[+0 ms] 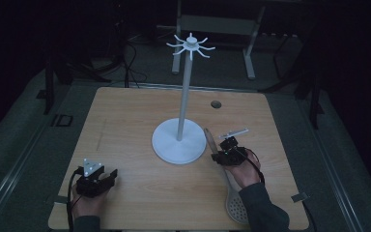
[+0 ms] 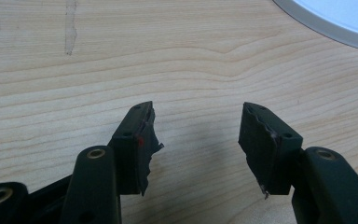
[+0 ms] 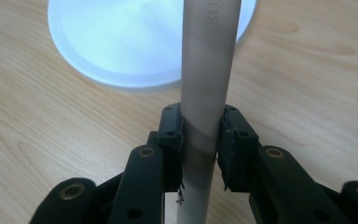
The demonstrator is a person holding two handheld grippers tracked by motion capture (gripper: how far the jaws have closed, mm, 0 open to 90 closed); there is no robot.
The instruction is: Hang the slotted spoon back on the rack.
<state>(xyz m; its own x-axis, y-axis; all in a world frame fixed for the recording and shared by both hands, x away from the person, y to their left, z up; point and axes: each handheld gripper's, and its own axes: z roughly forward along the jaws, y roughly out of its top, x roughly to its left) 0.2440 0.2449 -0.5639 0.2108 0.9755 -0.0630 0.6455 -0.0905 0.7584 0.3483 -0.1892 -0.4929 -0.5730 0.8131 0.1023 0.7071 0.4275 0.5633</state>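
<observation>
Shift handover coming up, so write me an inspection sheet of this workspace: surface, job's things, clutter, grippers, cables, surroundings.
Surface: wooden table, bare light wood, small round hole near far edge.
Job's things: slotted spoon, handle clamped, perforated head near front edge; white hook stand upright at centre, hooks bare.
Clutter: nothing seen.
Grippers: left gripper open, nothing between jaws, low over table; right gripper shut on spoon handle.
Cables: black cable trails from right gripper; more on floor behind table.
Surroundings: dark room, grey floor, metal frame legs behind.

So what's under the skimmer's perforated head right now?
Bare wooden table shows around the skimmer head near the front edge. The person's right sleeve covers part of it, so whether it rests flat or lifted can't be told. The right claw grips its handle.
</observation>
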